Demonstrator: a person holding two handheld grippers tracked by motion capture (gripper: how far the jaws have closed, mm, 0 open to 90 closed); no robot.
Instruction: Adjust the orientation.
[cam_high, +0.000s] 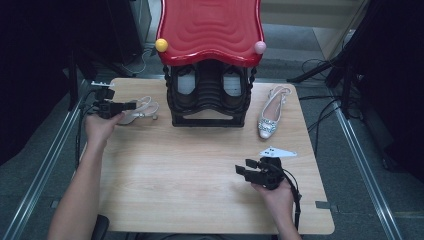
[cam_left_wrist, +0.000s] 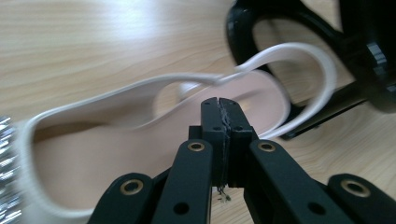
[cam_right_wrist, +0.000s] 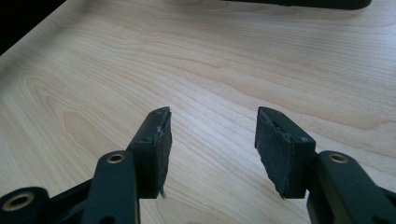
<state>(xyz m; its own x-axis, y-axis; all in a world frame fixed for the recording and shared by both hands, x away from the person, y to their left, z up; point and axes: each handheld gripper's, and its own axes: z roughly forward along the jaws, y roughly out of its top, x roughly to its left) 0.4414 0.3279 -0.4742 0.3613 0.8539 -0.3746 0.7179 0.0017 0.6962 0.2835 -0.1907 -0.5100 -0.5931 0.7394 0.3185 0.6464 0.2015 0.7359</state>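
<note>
- My left gripper (cam_high: 131, 105) is at the far left of the table (cam_high: 200, 165), and its jaws are pressed fully together. In the left gripper view the closed tips sit in front of the white shoe (cam_left_wrist: 140, 121), but I cannot tell if they pinch its edge or only stand before it.
- The white shoe (cam_high: 141, 111) lies just left of the black rack (cam_high: 209, 97). My hand and the gripper cover its left part, and its toe is cut off in the left gripper view; the picture there is blurred.
- My right gripper (cam_high: 246, 168) rests low over the near right of the table, jaws apart with bare wood between them.
- The second shoe (cam_high: 271, 117) lies to the right of the rack, apart from it.
- The red top (cam_high: 210, 30) hides most of the rack's inside.
</note>
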